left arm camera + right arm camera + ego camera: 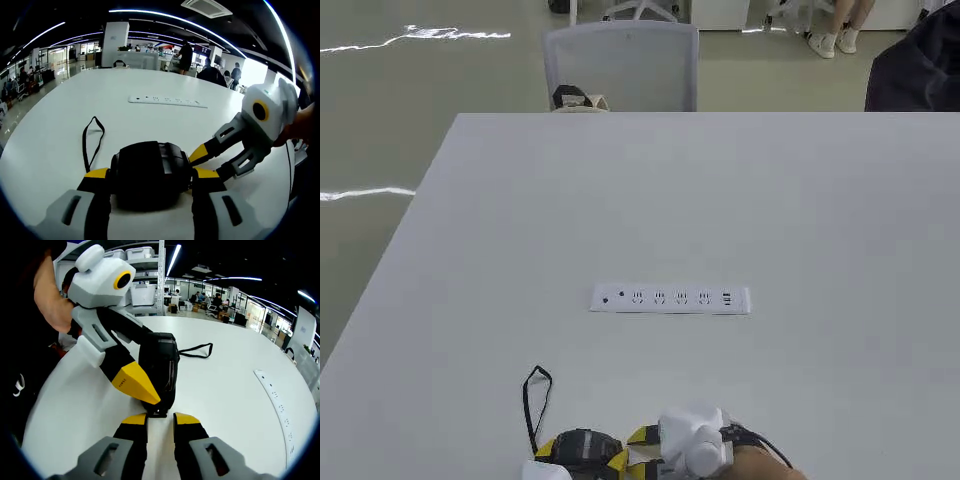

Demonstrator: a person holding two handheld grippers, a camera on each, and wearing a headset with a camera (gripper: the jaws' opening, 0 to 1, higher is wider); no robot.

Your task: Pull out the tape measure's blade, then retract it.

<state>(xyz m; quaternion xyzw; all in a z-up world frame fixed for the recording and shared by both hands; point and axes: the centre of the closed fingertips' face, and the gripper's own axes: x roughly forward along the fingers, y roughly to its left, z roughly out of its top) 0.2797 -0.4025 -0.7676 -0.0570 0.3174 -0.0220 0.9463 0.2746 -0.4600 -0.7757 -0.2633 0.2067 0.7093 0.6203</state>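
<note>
A black tape measure with a black wrist strap lies at the near edge of the white table. My left gripper is shut on its body, one yellow-tipped finger on each side. The right gripper meets it from the side, jaws nearly together on the small blade hook at the case's mouth. No blade length shows outside the case. In the left gripper view the right gripper reaches in from the right. A yellow finger of the left gripper crosses the right gripper view.
A white power strip lies across the middle of the table, beyond the tape measure. A grey chair stands at the far edge. The strap loop trails on the table to the left of the case.
</note>
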